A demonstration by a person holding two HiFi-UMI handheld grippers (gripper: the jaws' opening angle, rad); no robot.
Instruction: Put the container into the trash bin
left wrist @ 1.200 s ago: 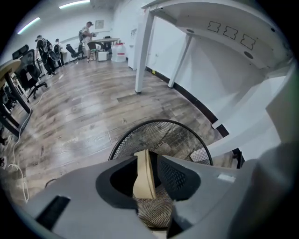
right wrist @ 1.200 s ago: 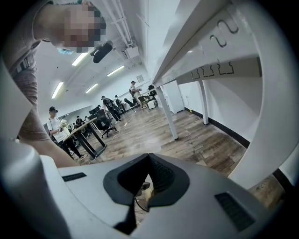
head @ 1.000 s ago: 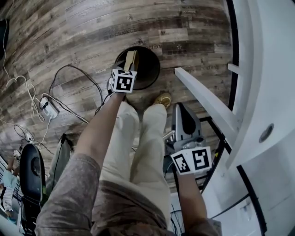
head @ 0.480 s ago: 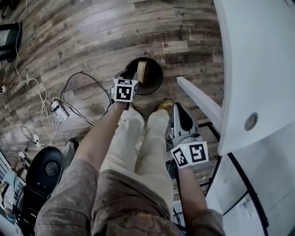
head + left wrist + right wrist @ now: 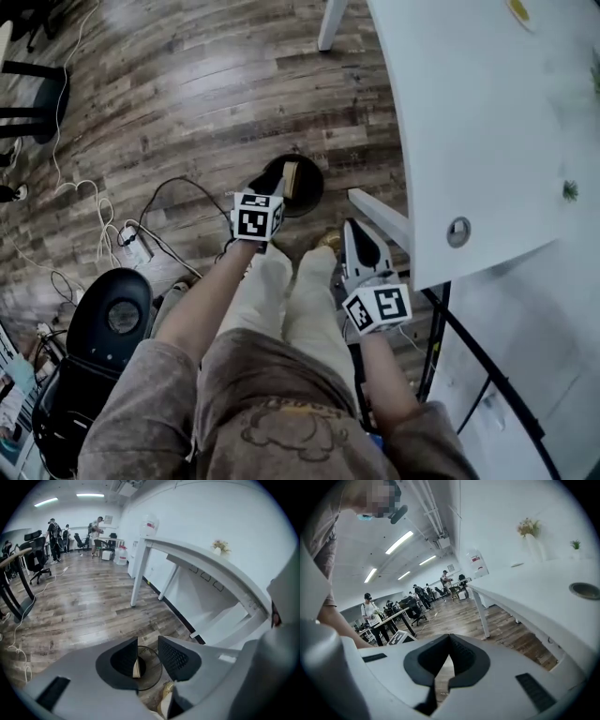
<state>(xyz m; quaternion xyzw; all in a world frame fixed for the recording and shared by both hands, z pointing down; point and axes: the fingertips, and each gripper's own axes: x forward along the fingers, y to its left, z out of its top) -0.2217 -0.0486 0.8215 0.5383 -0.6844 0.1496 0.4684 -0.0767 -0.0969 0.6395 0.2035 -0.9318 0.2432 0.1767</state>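
A round black trash bin (image 5: 305,192) stands on the wood floor beside the desk. A tan container (image 5: 292,176) leans upright inside it. High over the bin's left rim, my left gripper (image 5: 270,186) is open with nothing between its jaws. In the left gripper view the bin (image 5: 154,674) and the container (image 5: 136,668) show far below through the gap of that gripper (image 5: 147,641). My right gripper (image 5: 362,240) hangs near the desk's edge, to the right of the bin. Its jaws meet at the tips (image 5: 449,637) and hold nothing.
A white desk (image 5: 469,122) fills the right side, its crossbar (image 5: 380,211) close to the right gripper. A black office chair (image 5: 112,319), a power strip (image 5: 136,246) and cables lie at the left. The person's shoe (image 5: 328,240) is by the bin. People (image 5: 54,531) stand far off.
Both grippers have risen away from the floor, the left one off the bin. The bin now looks smaller and farther below. The container stays inside it.
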